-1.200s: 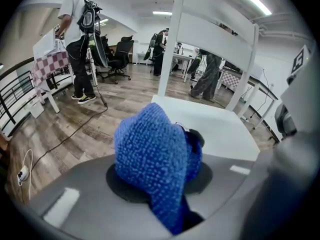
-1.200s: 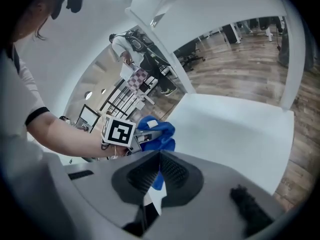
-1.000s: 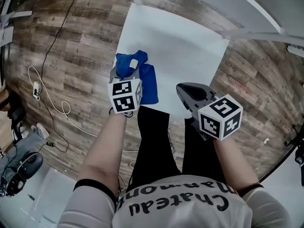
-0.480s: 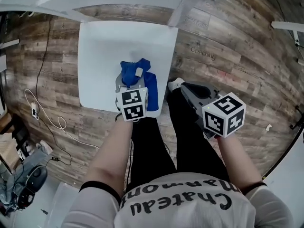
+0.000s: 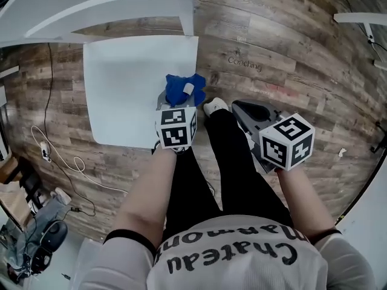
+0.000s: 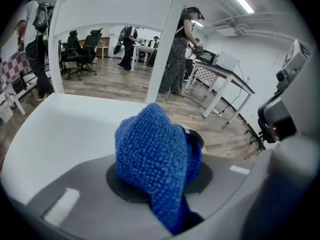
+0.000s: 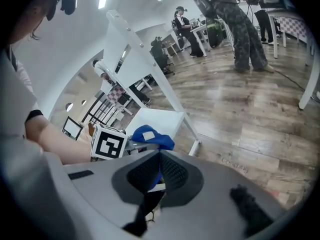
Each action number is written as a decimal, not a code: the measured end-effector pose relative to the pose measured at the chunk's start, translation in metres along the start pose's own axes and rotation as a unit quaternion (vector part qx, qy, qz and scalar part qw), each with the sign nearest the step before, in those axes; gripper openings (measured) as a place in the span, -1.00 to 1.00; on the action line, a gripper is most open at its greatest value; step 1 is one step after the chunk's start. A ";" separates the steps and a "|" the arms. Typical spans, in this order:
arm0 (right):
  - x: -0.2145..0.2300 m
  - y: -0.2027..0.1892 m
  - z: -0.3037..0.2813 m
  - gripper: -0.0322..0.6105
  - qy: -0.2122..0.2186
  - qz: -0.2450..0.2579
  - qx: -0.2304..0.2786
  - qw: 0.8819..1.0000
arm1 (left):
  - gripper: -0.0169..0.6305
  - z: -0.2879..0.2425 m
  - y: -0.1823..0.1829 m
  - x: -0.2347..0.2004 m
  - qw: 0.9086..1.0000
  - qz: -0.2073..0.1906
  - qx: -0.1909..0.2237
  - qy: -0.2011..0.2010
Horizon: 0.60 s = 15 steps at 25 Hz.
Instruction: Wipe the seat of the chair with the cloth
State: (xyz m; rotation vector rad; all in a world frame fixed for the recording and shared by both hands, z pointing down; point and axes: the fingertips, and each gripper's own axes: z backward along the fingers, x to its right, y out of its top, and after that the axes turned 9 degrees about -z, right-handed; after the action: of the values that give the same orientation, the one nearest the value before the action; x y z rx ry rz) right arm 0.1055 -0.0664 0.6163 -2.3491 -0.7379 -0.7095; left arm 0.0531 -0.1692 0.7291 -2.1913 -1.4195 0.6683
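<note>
Gripping blue cloth [image 5: 181, 84], left claw [image 5: 181, 103], "Coaching" floor lettering [image 5: 245, 64]

Left hand-held gripper [image 5: 181, 96] forward, jaws clamped on cloth [image 5: 176, 86]; right hand-held gripper [image 5: 249, 111] alongside, jaws seemingly together.

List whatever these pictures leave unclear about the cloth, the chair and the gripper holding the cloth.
- Left gripper jaw tips: in the left gripper view, buried under the bunched blue cloth.
- Cloth-to-seat contact: in the head view, the cloth's underside is hidden by the cloth itself and the gripper above the chair seat.
- Chair back: in the head view, cut off by the top edge.
- Dirt on the seat: too fine to tell in any view.
</note>
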 end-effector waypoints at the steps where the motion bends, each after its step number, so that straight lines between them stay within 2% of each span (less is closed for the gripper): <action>1: -0.003 0.001 -0.002 -0.85 0.000 0.002 -0.001 1.000 | -0.63 0.002 0.002 0.002 1.000 0.007 0.001 -0.009; 4: -0.023 0.007 -0.012 -0.85 0.007 0.013 -0.006 1.000 | -0.63 0.017 0.003 -0.008 1.000 0.018 0.010 -0.011; 7: -0.052 0.012 -0.034 -0.85 0.020 0.022 -0.011 1.000 | -0.63 0.039 -0.016 -0.048 1.000 0.028 -0.003 0.011; 11: -0.103 0.009 -0.080 -0.85 0.045 0.031 -0.027 0.998 | -0.62 0.080 -0.052 -0.145 0.995 0.055 -0.023 0.077; 15: -0.156 -0.002 -0.129 -0.85 0.074 0.046 -0.055 0.995 | -0.62 0.130 -0.097 -0.252 0.983 0.075 -0.046 0.164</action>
State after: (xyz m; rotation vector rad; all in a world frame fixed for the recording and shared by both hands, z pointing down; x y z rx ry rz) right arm -0.0457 -0.2012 0.6098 -2.3813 -0.5346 -0.8915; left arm -0.1843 -0.3519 0.7247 -2.3653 -1.1459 0.2741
